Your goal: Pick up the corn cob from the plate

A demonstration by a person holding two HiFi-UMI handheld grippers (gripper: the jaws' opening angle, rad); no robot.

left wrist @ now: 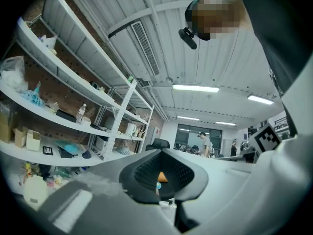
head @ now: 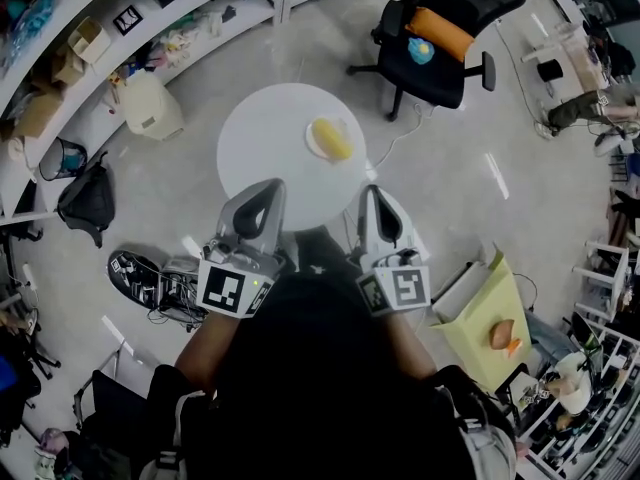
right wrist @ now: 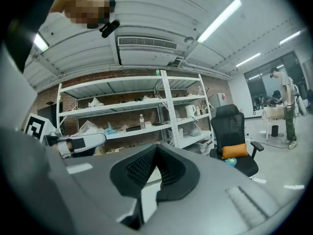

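Observation:
A yellow corn cob (head: 333, 139) lies on a small white plate (head: 313, 142) at the right side of a round white table (head: 262, 143). Both grippers are held side by side at the table's near edge and point toward it. The left gripper (head: 268, 186) is shut and empty, short of the plate and to its left. Just below the plate, the right gripper (head: 368, 190) is also shut with nothing in it. In the left gripper view (left wrist: 160, 152) and the right gripper view (right wrist: 157, 146) the pads meet at the tips. Neither of these two views shows the corn.
Beyond the table stands a black office chair (head: 435, 38) with an orange cushion (right wrist: 234, 151). Shelving (head: 120, 28) runs along the left, with a white container (head: 150, 103) and a black bag (head: 90, 200) on the floor. A yellow open box (head: 485, 320) sits at the right.

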